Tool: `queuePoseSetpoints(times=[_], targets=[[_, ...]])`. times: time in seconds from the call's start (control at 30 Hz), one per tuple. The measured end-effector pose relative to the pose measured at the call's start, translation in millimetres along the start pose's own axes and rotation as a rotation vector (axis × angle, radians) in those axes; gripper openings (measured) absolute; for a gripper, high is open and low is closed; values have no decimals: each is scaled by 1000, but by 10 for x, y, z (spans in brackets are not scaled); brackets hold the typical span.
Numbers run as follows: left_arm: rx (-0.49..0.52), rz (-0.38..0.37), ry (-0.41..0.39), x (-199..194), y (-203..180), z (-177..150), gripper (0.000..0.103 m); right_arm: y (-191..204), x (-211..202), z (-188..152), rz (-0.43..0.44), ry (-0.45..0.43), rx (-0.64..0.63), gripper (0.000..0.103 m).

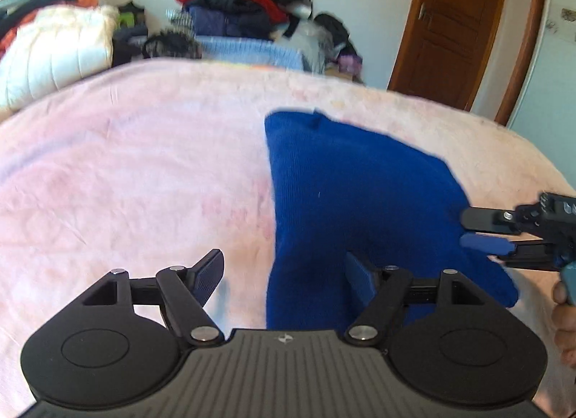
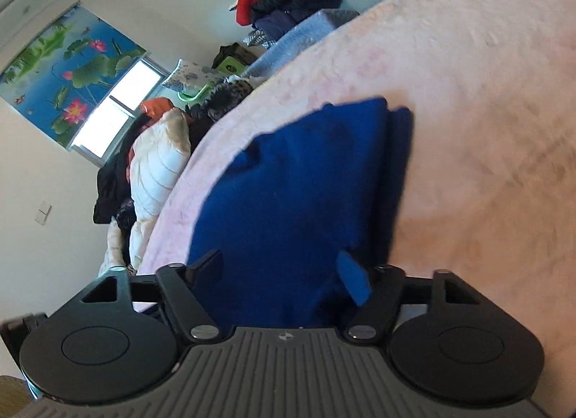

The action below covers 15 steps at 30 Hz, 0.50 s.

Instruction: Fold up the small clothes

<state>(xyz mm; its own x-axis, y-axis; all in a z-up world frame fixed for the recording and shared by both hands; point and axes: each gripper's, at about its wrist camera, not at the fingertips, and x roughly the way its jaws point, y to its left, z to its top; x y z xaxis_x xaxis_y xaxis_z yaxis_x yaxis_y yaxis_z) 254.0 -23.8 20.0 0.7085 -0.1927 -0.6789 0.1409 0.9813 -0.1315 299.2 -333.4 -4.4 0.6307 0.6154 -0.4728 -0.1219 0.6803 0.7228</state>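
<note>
Both hand-held grippers — left (image 1: 284, 274), right (image 2: 280, 274) — gape open over soft, light blue knitwear (image 1: 360, 195); grip its near hem.

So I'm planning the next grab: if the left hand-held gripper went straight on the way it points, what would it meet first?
Probably the folded blue knit garment lying on the pink fleece blanket. The left hand-held gripper is open over the garment's left edge, though depth is hard to judge.
</note>
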Motion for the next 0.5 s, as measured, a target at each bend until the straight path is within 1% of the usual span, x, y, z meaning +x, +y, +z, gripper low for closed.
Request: queuePoseSetpoints(times=[0.03, 0.07, 0.13, 0.2, 0.23, 0.3, 0.33, 0.4, 0.47, 0.5], targets=[[-3, 11, 24, 50, -7, -17, 74, -31, -52, -35, -4, -20, -2, 52], [-10, 18, 34, 69, -1, -35, 74, -49, -96, -31, 3, -26, 30, 53], [-22, 18, 25, 20, 33, -79, 74, -66, -220, 0, 19, -40, 113, 72], [-30, 14, 29, -19, 49, -99, 74, -42, -356, 15, 14, -77, 115, 75], [-34, 12, 35, -24, 62, -101, 74, -38, -411, 21, 2, -92, 103, 75], [-43, 1, 49, -30, 84, -76, 74, -79, -483, 32, -22, -97, 101, 75], [-48, -5, 54, -31, 94, -72, 74, -117, -495, 34, -40, -85, 115, 75], [-62, -24, 67, -21, 103, -55, 74, -208, -476, -3, -74, -24, 143, 75], [-69, -42, 77, -6, 98, -45, 74, -254, -390, -90, -76, 77, 149, 79], [-64, -43, 78, 1, 84, -44, 74, -226, -396, -138, -59, 79, 112, 83]])
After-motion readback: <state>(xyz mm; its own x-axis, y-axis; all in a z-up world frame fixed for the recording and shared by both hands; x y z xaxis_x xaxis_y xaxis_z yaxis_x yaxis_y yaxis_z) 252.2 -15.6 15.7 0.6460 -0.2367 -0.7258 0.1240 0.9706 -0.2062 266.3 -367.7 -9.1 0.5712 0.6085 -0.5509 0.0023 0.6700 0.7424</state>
